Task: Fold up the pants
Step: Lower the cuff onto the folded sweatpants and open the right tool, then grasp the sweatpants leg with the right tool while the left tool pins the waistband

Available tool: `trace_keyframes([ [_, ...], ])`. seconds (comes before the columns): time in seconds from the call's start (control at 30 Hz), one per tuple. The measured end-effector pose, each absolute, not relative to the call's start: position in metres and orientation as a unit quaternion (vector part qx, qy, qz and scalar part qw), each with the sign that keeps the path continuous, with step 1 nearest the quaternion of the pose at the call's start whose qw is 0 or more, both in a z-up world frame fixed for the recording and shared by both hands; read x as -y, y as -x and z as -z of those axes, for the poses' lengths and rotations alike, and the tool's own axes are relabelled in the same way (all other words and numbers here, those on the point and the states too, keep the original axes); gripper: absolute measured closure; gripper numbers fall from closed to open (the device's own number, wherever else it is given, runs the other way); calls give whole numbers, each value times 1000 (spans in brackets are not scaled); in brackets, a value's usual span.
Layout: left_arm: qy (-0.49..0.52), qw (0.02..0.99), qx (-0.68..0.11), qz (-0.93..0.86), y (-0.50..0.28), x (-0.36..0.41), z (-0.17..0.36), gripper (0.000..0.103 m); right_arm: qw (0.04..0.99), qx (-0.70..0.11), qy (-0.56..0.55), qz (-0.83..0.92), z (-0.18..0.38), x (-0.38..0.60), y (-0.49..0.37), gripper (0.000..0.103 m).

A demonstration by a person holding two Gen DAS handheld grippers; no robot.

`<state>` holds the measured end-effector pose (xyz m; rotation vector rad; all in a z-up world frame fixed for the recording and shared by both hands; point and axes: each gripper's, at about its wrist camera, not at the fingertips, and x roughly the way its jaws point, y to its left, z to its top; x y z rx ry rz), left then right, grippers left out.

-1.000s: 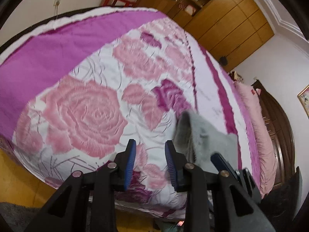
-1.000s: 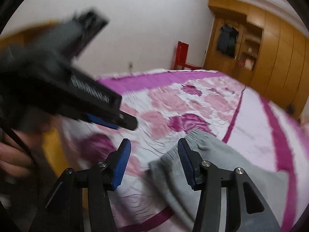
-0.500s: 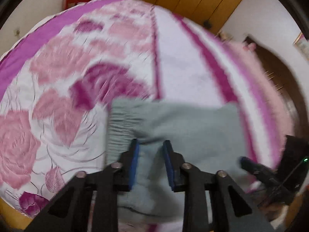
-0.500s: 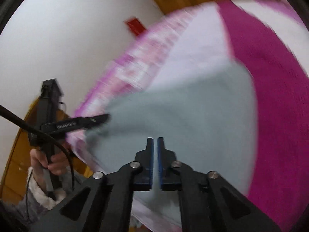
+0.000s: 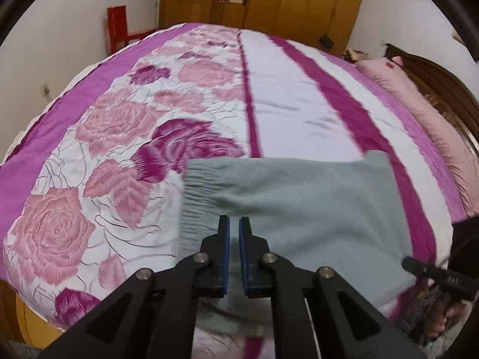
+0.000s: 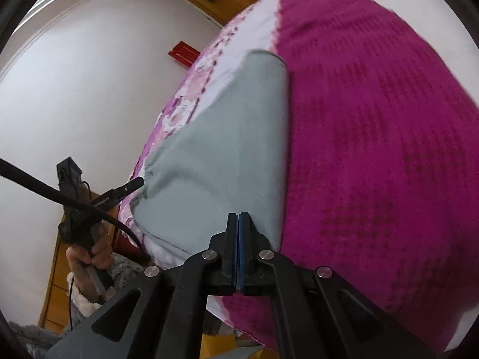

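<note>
Fingers on both grippers have just closed, where a second ago both stood wide over the bed. On the left gripper (image 5: 234, 224) a thin slit remains between the blue pads, and grey cloth fills the view beneath them just inside the gathered waistband, so it looks pinched on the pants (image 5: 299, 209), though the bite itself is hidden. On the right gripper (image 6: 238, 220) the pads meet flush at the near edge of the same cloth; whether any fabric is caught between them cannot be told. The pants lie flat as a grey slab near the front edge of the bedspread (image 5: 119, 119), waistband towards the rose print, the other end on the magenta stripe. Both hands have swung in from the side to opposite ends of the garment. My reading is that the grasp for a fold is now set, with the lift and carry-over to follow. Beyond the bed stand a red chair (image 5: 118, 27) and a wooden wardrobe (image 5: 269, 0).
</note>
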<state>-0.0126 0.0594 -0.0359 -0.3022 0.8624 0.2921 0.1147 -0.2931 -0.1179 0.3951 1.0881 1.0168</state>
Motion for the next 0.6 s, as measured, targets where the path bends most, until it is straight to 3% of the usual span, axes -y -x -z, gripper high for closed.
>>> trace_keyframes([
  [0.17,136,897,-413,-86,-19,-37,25,97,685,-477,-184,-518,102,258,-147,103],
  [0.37,171,867,-463,-74,-54,-43,64,97,671,-511,-132,-521,127,210,-186,103],
  [0.6,226,864,-446,-54,-39,-72,70,97,687,-486,-214,-496,135,227,-247,103],
])
